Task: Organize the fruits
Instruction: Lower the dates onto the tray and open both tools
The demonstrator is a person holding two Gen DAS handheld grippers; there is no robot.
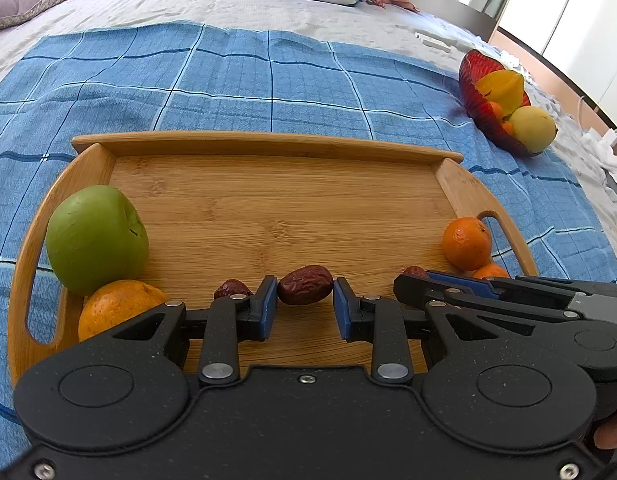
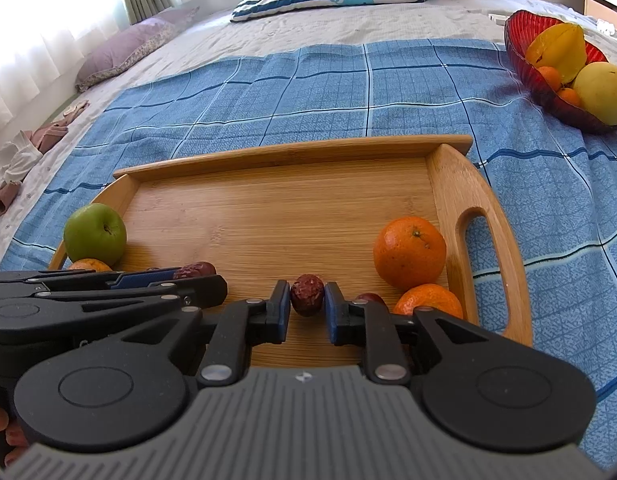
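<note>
A wooden tray (image 1: 268, 142) (image 2: 292, 151) lies on a blue checked cloth. My left gripper (image 1: 305, 301) is shut on a wrinkled red date (image 1: 305, 285), a pad against each end, low over the tray's near edge. My right gripper (image 2: 307, 312) stands just to its right. A second red date (image 2: 307, 294) sits on the tray between its pads, with a sliver of gap on each side. On the tray's left are a green apple (image 1: 96, 240) (image 2: 95, 234) and an orange (image 1: 120, 308). Two tangerines (image 2: 409, 252) (image 2: 428, 300) lie at its right end.
More dates (image 1: 232, 289) (image 2: 370, 299) lie beside the fingers. A red glass bowl (image 1: 474, 76) (image 2: 520, 36) at the far right holds a starfruit, a yellow fruit and small tangerines. Pillows lie at the head of the bed. The tray's middle is bare wood.
</note>
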